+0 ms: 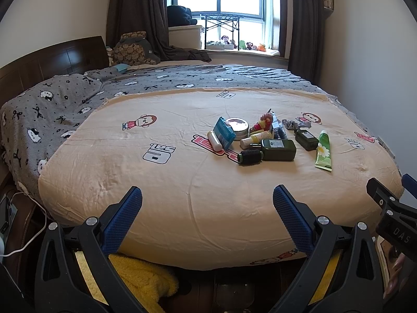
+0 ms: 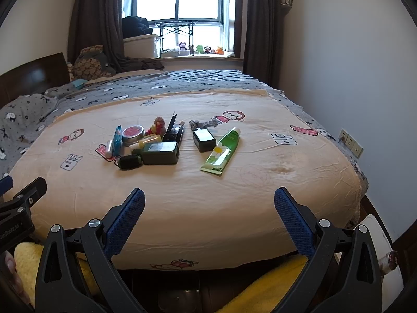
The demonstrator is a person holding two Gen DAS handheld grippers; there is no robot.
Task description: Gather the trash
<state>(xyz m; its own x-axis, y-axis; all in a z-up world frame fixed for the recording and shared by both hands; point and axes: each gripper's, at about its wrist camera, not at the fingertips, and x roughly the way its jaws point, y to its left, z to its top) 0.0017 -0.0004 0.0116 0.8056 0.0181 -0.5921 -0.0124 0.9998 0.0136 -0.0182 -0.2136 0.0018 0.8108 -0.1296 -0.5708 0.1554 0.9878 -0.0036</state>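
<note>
Both tongs spread, empty: left tongs (image 1: 207, 200) and right tongs (image 2: 209, 203) at bottom of frame, short of the bed (image 2: 182, 208) edge. Trash pile mid-frame; green tube (image 2: 221, 151) lies apart, nearest right tongs, suggest taking it first, gripping across its width

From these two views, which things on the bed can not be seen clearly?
- Labels on the dark green bottle and green tube: too small to read, both views.
- Dark items behind the bottle: partly hidden, kind unclear.
- White object beside the bed: cut off by the right gripper, right wrist view.
</note>
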